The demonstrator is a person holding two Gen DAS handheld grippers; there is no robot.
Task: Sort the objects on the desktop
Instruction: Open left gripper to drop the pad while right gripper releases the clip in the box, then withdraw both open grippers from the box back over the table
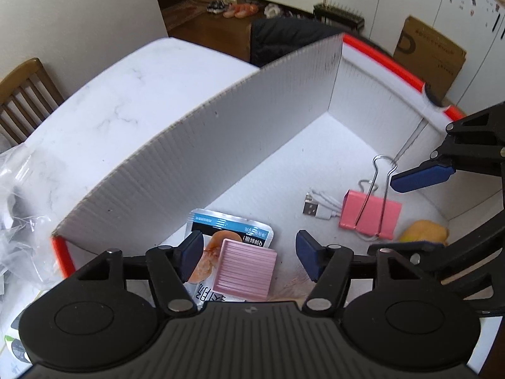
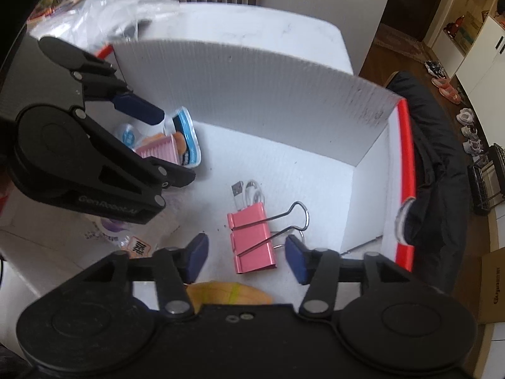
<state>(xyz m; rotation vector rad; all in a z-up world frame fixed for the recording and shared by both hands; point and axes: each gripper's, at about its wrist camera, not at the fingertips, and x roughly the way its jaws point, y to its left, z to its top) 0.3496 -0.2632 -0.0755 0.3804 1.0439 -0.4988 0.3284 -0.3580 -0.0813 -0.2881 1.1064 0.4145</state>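
Both grippers hang over a white corrugated box (image 1: pixel 221 145) with a red rim. My left gripper (image 1: pixel 249 257) is open; a pink ribbed square piece (image 1: pixel 244 271) lies between its blue pads, untouched, on a snack packet (image 1: pixel 233 224). My right gripper (image 2: pixel 246 257) is open too, and a pink binder clip (image 2: pixel 252 240) with wire handles lies on the box floor between its pads. A white USB cable (image 2: pixel 249 192) sits just beyond the clip. In the left wrist view the clip (image 1: pixel 369 218) lies under the right gripper's blue finger (image 1: pixel 419 177).
A yellow-orange object (image 1: pixel 423 230) lies in the box by the clip. Clear plastic bags (image 1: pixel 19 189) sit on the marble table (image 1: pixel 126 94) left of the box. A wooden chair (image 1: pixel 25 94), a dark jacket (image 2: pixel 435 158) and a cardboard carton (image 1: pixel 432 57) stand around.
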